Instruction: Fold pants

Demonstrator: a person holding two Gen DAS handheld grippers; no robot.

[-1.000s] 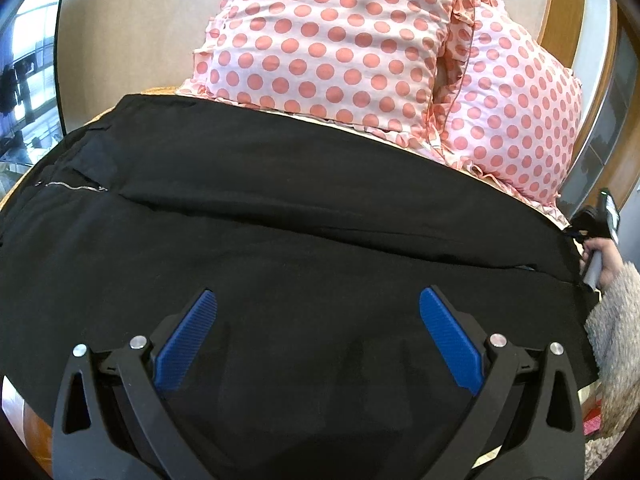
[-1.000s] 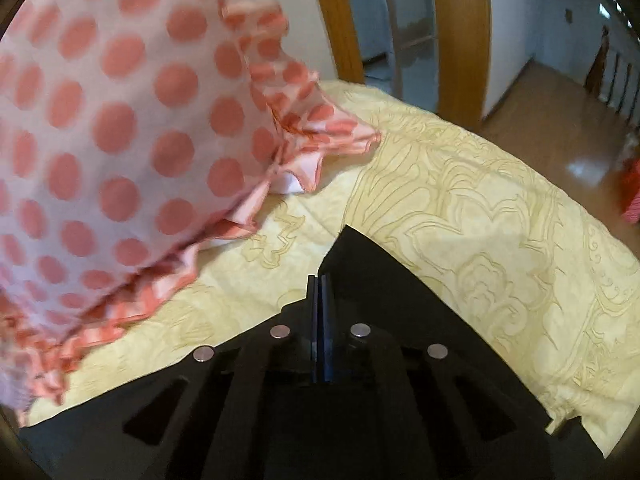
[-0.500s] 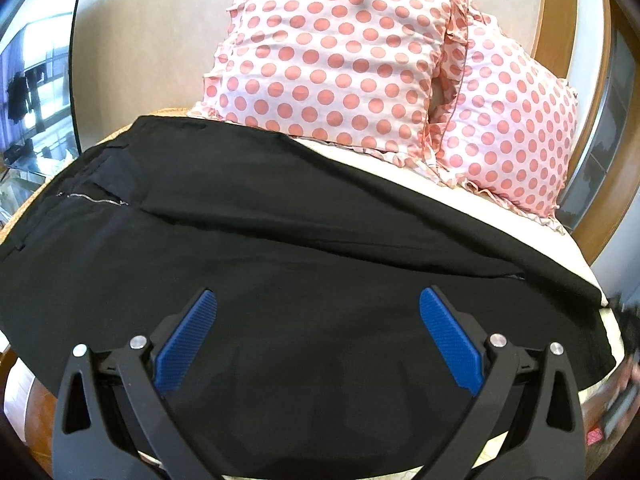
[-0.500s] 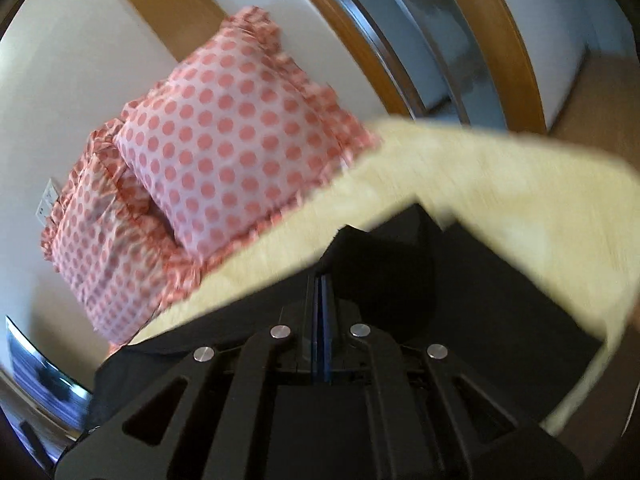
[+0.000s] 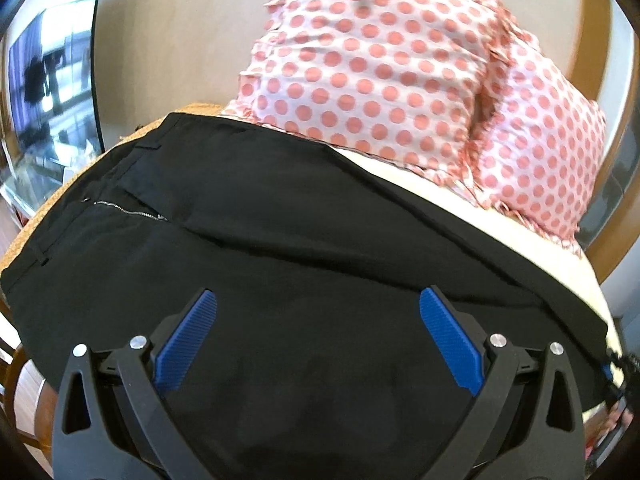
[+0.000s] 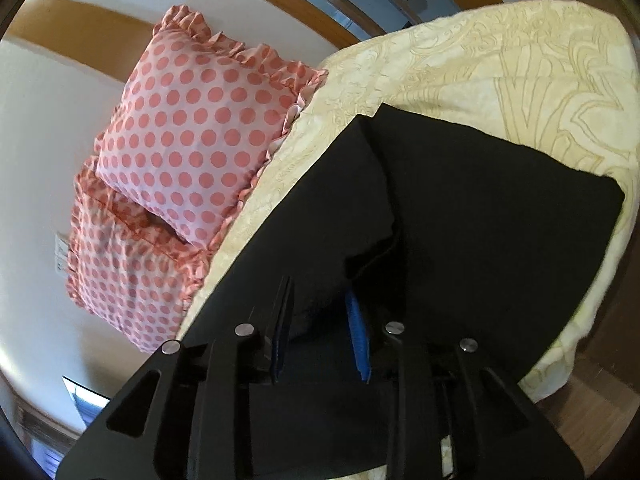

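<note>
A home bedroom: a bed with a pale yellow patterned bedspread (image 6: 500, 60), two frilled pink polka-dot pillows (image 6: 192, 132), wooden door frame (image 6: 304, 4).

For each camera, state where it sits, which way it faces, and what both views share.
Left wrist: on the left gripper, jaws wide, low over the black pants, facing the dotted pillows and the wall; its own blue pads show.
Right wrist: on the right gripper, jaws parted around a pants fold, tilted view across the yellow bedspread toward the pillows.
Shared: pants and pillows.
</note>
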